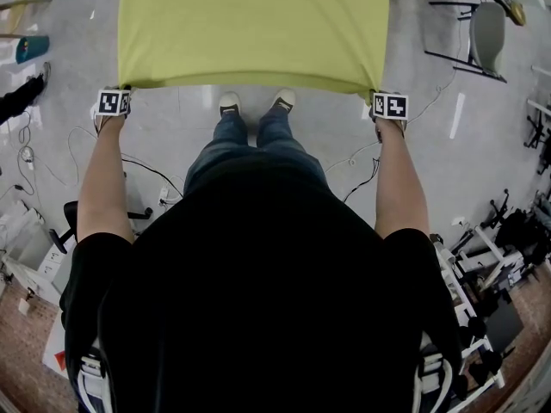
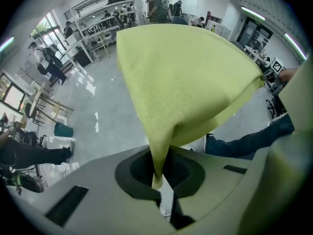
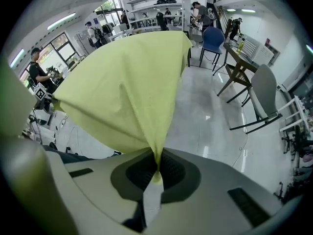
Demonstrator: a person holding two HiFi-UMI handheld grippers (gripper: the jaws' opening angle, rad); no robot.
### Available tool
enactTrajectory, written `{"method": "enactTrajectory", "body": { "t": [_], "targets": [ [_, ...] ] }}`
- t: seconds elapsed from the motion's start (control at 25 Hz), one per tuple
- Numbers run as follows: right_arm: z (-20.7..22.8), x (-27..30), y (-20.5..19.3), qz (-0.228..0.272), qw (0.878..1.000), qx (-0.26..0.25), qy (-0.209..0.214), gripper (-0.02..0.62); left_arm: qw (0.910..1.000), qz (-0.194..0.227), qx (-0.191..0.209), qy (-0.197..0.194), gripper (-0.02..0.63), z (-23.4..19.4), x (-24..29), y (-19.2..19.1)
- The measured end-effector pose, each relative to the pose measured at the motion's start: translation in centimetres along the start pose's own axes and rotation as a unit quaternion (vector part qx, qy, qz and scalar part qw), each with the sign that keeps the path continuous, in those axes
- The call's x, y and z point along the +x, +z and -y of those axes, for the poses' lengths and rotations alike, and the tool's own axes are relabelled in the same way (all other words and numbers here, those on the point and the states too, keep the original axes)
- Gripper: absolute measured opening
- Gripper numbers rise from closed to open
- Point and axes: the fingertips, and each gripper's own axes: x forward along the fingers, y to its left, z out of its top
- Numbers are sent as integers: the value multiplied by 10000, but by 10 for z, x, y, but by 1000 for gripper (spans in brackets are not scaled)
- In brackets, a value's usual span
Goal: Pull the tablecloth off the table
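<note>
Noted yellow-green tablecloth (image 1: 254, 24) spread wide ahead, near edge held taut between its two corners above the floor (image 1: 172, 119); bench beneath not visible. Reads as light, soft and limp, likely to sag or slip, so best gripped at the near corners. Found left tool (image 2: 159, 177) and right tool (image 3: 155, 173) each pressed together, pinching a bunched corner.
</note>
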Motion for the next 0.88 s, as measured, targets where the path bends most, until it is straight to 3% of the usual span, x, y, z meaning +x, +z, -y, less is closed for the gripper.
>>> {"method": "enactTrajectory", "body": {
  "t": [0.4,0.64,0.88],
  "targets": [
    [14,-15,-32,38,9994,-51,350,20,9991,-71,-75,421,25,28,-42,-26],
    [-1,-38,-49,51,9997,4,255,20,9997,101,-118,192,25,27,-58,-53],
    [-41,-70,-79,107,9998,149,-44,20,9989,376,27,-276,25,14,-72,-95]
  ]
}}
